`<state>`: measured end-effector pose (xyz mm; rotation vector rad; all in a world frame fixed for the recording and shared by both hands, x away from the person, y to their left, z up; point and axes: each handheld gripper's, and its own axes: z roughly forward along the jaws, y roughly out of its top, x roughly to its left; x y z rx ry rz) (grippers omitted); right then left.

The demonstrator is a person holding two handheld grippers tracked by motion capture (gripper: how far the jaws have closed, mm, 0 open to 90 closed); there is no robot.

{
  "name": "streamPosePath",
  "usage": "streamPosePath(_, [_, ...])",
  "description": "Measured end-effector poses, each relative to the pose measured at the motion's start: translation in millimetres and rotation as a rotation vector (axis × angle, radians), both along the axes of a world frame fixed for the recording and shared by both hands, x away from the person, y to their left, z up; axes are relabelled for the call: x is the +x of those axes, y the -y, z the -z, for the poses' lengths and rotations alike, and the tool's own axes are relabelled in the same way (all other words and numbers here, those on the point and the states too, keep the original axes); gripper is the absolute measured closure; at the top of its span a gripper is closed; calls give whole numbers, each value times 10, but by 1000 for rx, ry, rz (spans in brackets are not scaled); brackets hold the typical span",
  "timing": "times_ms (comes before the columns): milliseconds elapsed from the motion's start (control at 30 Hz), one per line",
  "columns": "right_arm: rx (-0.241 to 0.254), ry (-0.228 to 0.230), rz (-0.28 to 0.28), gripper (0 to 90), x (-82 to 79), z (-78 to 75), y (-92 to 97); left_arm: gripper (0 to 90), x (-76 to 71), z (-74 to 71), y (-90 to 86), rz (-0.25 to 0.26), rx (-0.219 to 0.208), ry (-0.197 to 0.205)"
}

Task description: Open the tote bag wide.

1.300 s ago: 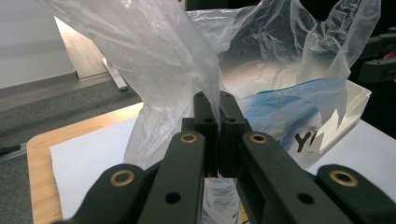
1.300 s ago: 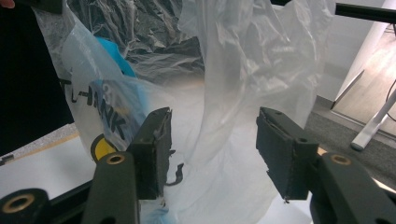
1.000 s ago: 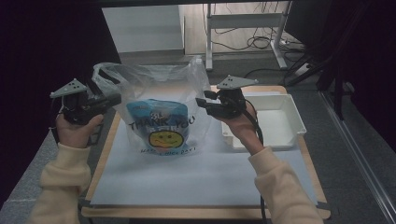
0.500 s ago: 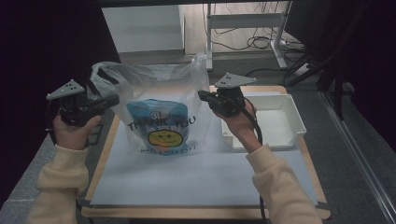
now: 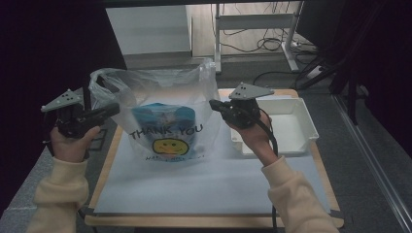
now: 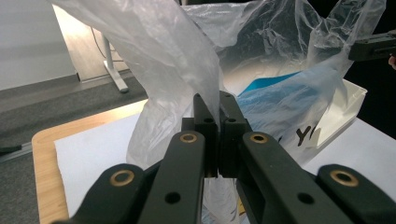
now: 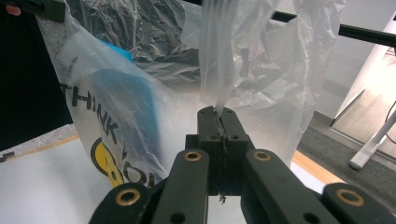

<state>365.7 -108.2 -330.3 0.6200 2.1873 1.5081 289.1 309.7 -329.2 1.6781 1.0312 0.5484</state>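
1. Clear plastic carrier bag stands upright on the white sheet covering the wooden table, left of centre and toward the far side.
2. Print on the bag's near face: "THANK YOU" in black capitals over a yellow smiley face; a smaller line under the smiley is too small to read.
3. Left gripper view catches part of the same lettering, "YO"; right gripper view shows it as "THANK" with the edge of the smiley below.
4. Inside the bag: a blue packet, upright, seen through the film. Its own print is not legible.
5. Left gripper, held at the bag's left: jaws pressed together, pinching the bag's left handle; film bunches up from between the pads in the left gripper view.
6. Right gripper, held at the bag's right: jaws have just been closing and now meet on the right handle, a strip of film rising from the pinch.
7. Bag mouth is stretched wide between the two grips.
8. White plastic tray sits on the table right of the bag, behind the right hand.
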Motion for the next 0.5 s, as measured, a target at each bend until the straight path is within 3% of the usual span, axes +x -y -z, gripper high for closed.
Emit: streamPosePath(500, [-18,-28,-20,886,-122,196,25,895,-74,211,-26,12,-22,-26])
